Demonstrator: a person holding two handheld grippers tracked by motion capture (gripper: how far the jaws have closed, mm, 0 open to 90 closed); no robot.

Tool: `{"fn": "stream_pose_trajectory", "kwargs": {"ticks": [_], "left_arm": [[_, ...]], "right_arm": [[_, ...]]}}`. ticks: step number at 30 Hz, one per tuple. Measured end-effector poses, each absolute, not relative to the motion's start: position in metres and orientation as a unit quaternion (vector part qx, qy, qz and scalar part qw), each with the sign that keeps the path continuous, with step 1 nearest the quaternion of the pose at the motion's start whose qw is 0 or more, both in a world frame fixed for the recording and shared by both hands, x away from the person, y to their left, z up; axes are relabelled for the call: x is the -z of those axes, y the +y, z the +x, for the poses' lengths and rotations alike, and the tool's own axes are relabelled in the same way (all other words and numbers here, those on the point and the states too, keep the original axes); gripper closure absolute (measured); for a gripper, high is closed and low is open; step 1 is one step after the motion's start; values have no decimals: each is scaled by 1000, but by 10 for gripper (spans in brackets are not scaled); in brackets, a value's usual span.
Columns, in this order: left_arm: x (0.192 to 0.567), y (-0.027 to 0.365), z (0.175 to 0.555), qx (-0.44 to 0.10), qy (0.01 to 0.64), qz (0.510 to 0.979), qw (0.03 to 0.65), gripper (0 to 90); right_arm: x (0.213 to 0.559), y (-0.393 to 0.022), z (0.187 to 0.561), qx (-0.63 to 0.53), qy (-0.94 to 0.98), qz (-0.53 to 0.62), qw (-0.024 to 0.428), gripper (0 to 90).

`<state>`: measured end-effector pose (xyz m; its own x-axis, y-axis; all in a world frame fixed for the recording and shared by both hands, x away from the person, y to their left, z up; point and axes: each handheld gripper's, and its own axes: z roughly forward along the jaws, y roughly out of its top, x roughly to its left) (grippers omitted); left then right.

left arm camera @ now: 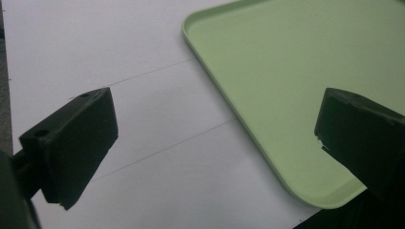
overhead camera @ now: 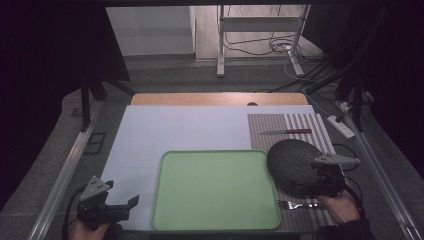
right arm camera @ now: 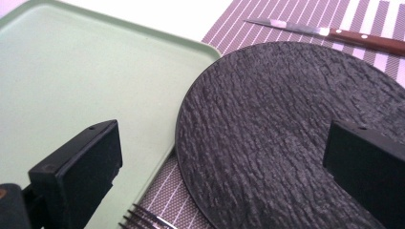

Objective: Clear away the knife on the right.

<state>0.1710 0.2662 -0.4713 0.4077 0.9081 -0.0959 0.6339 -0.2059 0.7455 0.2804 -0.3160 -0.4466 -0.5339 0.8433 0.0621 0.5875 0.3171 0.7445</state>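
Ahead and to the left of my right claw lies the green tray, flat and bare on the white board, its near right corner just beside the claw's left jaw. My left claw hangs spread wide over that board at the tray's near left corner, holding nothing, with one jaw above the white surface and the other above the tray's rim. Directly in front of my right claw, partly under its right jaw, is the dark round plate, which rests on the striped placemat with its left edge close against the tray's rim; I take lifting this plate as my step. My right claw is spread too, pinching nothing yet, with the left jaw above the tray's edge and the right jaw over the plate's surface. To do this well, I judge I should slide right until the plate's near rim sits between the jaws, tilt so one jaw slips under the rim, and close firmly, since a thin textured disc could pivot or slip. Beyond the plate, far from the claw, lies the knife with its wooden handle, well clear of my path. Just below the left jaw lie the tines of the fork, close enough that I must avoid nudging them.
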Motion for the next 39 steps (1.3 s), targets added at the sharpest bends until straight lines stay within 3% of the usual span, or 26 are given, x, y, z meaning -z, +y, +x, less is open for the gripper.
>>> {"fn": "stream_pose_trajectory", "kwargs": {"ticks": [39], "left_arm": [[472,268,172,-182,518,750,370,12]], "right_arm": [[454,-307,356,-359,795,457,174,0]]}}
